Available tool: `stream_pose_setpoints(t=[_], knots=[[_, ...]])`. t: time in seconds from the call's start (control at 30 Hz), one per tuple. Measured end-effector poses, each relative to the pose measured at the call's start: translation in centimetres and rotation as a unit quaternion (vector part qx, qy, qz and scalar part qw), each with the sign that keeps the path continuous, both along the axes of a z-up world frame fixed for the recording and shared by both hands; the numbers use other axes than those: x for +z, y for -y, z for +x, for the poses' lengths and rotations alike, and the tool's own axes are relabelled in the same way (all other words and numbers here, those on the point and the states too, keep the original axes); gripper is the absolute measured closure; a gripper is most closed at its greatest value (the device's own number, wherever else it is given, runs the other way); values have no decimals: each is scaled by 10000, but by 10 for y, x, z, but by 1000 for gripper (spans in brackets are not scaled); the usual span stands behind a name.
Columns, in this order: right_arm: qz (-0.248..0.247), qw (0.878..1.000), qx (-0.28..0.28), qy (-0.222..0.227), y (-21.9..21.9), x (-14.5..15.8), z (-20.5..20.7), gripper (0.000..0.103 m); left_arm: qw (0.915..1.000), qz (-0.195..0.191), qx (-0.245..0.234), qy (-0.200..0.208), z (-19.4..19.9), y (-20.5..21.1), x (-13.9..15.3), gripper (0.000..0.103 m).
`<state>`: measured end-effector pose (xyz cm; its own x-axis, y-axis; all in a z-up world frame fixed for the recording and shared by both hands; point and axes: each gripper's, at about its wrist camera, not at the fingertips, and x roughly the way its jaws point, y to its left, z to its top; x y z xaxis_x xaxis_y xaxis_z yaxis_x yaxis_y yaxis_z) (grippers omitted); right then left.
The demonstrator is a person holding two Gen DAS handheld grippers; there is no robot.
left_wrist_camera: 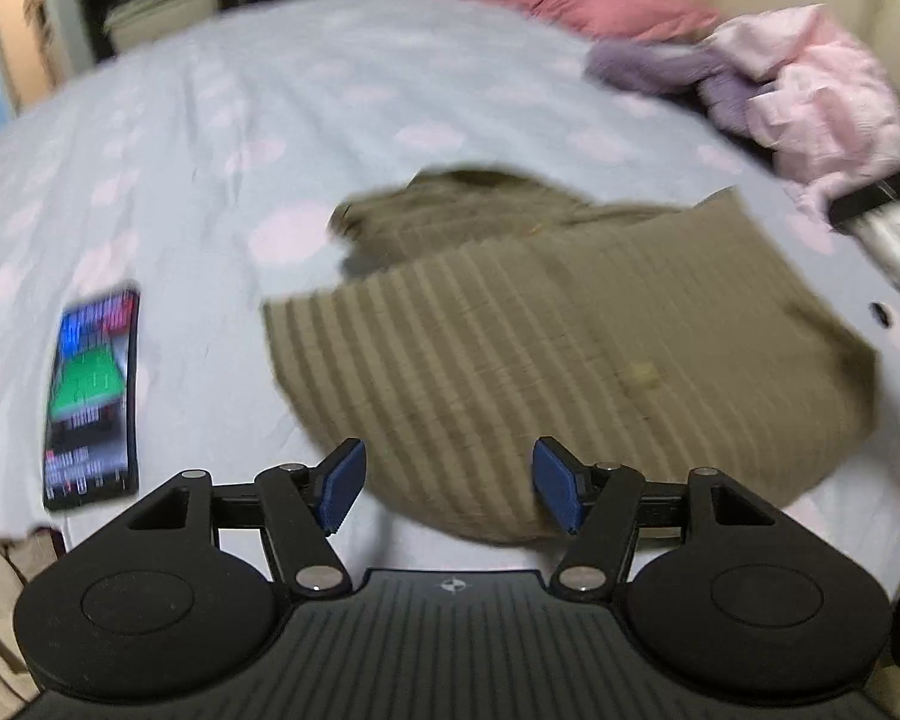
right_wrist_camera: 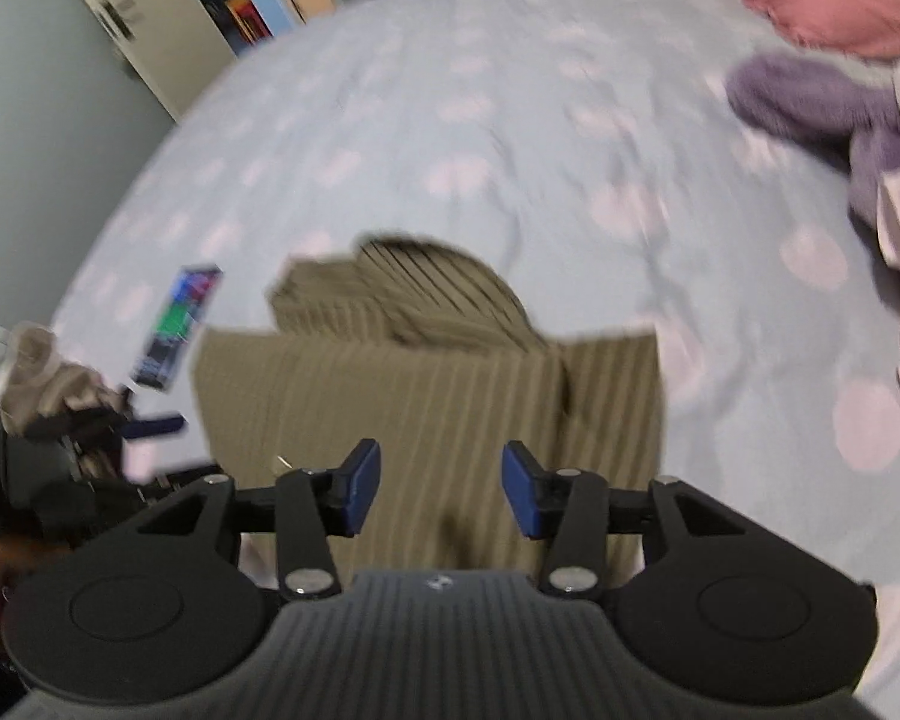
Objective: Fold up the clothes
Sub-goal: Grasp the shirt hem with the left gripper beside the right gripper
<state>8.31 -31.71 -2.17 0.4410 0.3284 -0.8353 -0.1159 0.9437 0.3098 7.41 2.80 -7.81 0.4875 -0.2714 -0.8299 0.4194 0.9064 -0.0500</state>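
The bed (left_wrist_camera: 270, 120), under a pale blue sheet with pink spots, carries an olive striped garment (left_wrist_camera: 570, 360) lying partly folded near its front edge, with a heap of pink and purple clothes (left_wrist_camera: 798, 96) well apart toward the headboard and a lit phone (left_wrist_camera: 93, 396) to the left. The left gripper (left_wrist_camera: 448, 483) hovers over the garment's near hem, fingers (left_wrist_camera: 345, 483) spread wide, gripping nothing. The right gripper (right_wrist_camera: 442, 489) likewise hangs above the garment, fingers (right_wrist_camera: 522, 495) parted, empty.

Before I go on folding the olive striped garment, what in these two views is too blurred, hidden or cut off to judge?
- Phone screen: motion blur, left wrist view.
- Olive striped garment, near hem: hidden behind the left gripper and the right gripper.
- Pink and purple clothes pile: blurred, cut by the right wrist view's edge.
- Garment type: unclear, folded.
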Motion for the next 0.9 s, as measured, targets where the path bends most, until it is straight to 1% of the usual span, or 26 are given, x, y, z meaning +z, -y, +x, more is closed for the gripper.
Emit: stream_pose_setpoints(t=[0.13,0.23,0.33,0.4,0.53,0.57,0.6,0.63,0.67,0.7,0.73,0.8,0.9], knots=[[-8,9995,105,-287,-1,-15,0,54,9988,-17,303,-374,17,-8,-15,43],[-8,9986,186,-493,-2,-26,-1,51,9983,-10,342,-475,20,-10,-19,43],[-40,9981,191,-577,-2,-34,-2,46,9970,-244,450,-576,26,-13,-21,41],[46,9978,128,-646,1,-39,-3,41,9956,-419,529,-644,29,-15,-23,40],[303,9964,116,-788,5,-47,-5,42,9916,-769,685,-779,37,-20,-25,39],[356,9959,142,-823,5,-48,-5,54,9904,-856,724,-813,39,-21,-26,39],[365,9958,202,-821,4,-48,-6,74,9890,-943,763,-847,41,-22,-27,40],[360,9957,273,-808,2,-47,-6,83,9875,-1030,802,-880,43,-23,-27,45],[356,9956,344,-796,1,-46,-7,94,9860,-1117,841,-914,45,-24,-28,67],[339,9960,382,-737,-1,-44,-7,98,9843,-1203,879,-947,47,-25,-29,87],[318,9964,412,-666,-2,-41,-8,99,9825,-1290,918,-980,49,-26,-29,93],[315,9978,428,-403,-3,-27,-8,100,9821,-1486,866,-771,45,-27,-9,96],[368,9985,392,27,-1,-2,-8,101,9804,-1783,750,-380,38,-27,27,98]])
